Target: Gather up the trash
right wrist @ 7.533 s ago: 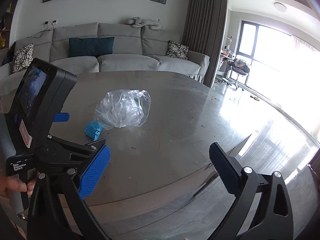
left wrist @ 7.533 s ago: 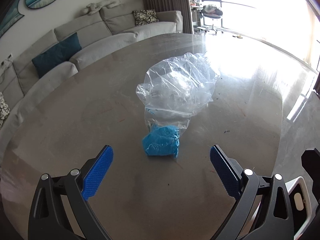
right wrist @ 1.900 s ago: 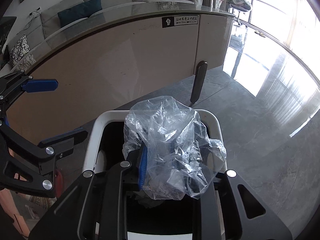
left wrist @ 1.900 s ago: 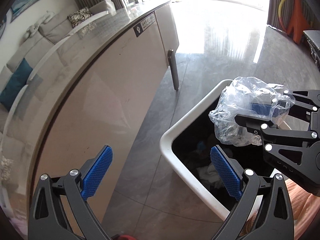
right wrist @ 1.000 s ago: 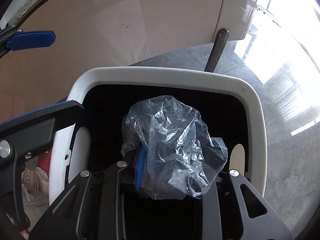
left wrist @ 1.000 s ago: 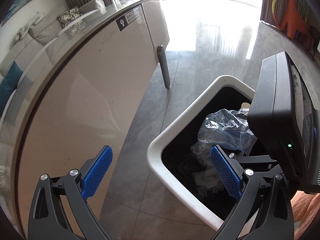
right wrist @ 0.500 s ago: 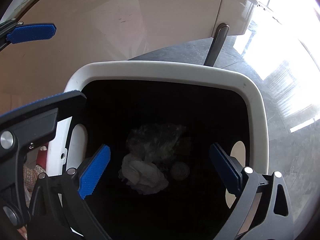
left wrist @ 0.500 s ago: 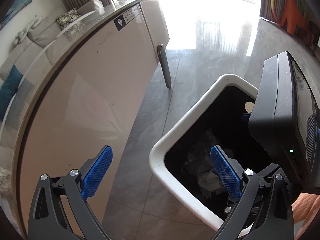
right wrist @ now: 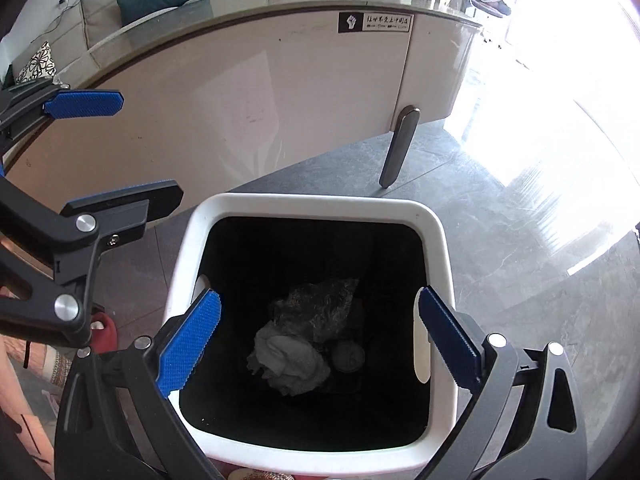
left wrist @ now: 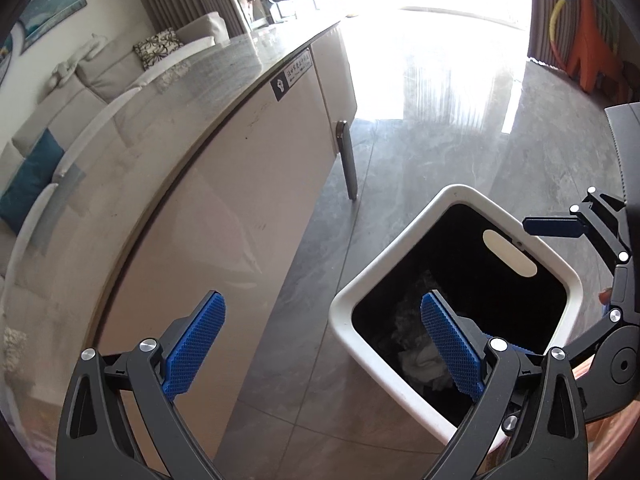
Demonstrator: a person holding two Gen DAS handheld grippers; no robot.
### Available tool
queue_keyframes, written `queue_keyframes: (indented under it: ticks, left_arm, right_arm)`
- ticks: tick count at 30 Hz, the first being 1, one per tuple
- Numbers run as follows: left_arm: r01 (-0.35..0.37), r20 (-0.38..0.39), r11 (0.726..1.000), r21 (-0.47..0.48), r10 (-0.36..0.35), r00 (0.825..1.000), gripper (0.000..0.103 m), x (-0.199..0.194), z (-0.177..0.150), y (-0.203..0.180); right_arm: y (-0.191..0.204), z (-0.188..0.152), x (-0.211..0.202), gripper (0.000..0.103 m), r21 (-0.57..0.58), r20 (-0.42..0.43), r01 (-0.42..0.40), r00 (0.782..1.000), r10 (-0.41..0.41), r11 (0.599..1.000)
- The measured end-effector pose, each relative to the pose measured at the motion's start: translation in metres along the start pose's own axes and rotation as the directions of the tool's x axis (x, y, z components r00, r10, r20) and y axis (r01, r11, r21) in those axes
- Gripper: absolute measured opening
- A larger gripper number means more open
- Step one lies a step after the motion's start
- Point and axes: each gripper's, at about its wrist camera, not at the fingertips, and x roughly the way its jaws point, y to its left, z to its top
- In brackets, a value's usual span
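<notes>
Grey floor lower centre: white bin holds plastic bag between and beyond my right gripper, jaws apart, empty.

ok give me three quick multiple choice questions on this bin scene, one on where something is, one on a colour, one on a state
1. Where is the clear plastic bag?
A. on the tabletop
B. inside the bin
C. on the floor beside the bin

2. What colour is the bin's rim?
A. white
B. red
C. green

3. How are the right tongs?
A. shut on the bag
B. shut on nothing
C. open, holding nothing

Answers:
1 B, the bag lies at the bottom of the bin next to a crumpled white tissue.
2 A, the rim is white around a black inside.
3 C, the blue pads stand wide apart above the bin with nothing between them.
</notes>
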Motion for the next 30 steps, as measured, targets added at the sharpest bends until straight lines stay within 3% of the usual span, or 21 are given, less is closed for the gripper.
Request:
queue_keyframes:
  ticks: [8, 14, 23, 30]
  left_arm:
    - [-0.037, 0.09, 0.995, -0.095, 0.045, 0.995, 0.098, -0.045, 0.001, 0.026]
    - [-0.067, 0.163, 0.975, -0.213, 0.103, 0.981, 0.098, -0.088, 0.003, 0.066]
    - [-0.153, 0.262, 0.906, -0.394, 0.271, 0.926, 0.098, -0.168, -0.01, 0.154]
    - [-0.182, 0.29, 0.834, -0.52, 0.373, 0.881, 0.098, -0.215, -0.036, 0.227]
  right_arm:
    - [0.009, 0.018, -0.071, 0.099, 0.006, 0.177, 0.038, 0.984, -0.039, 0.999]
    - [0.03, 0.05, -0.124, 0.099, -0.009, 0.344, 0.033, 0.939, -0.028, 0.999]
    - [0.094, 0.114, -0.175, 0.099, -0.104, 0.517, -0.053, 0.85, 0.1, 0.993]
    - [0.154, 0.153, -0.191, 0.099, -0.187, 0.574, -0.091, 0.798, 0.184, 0.978]
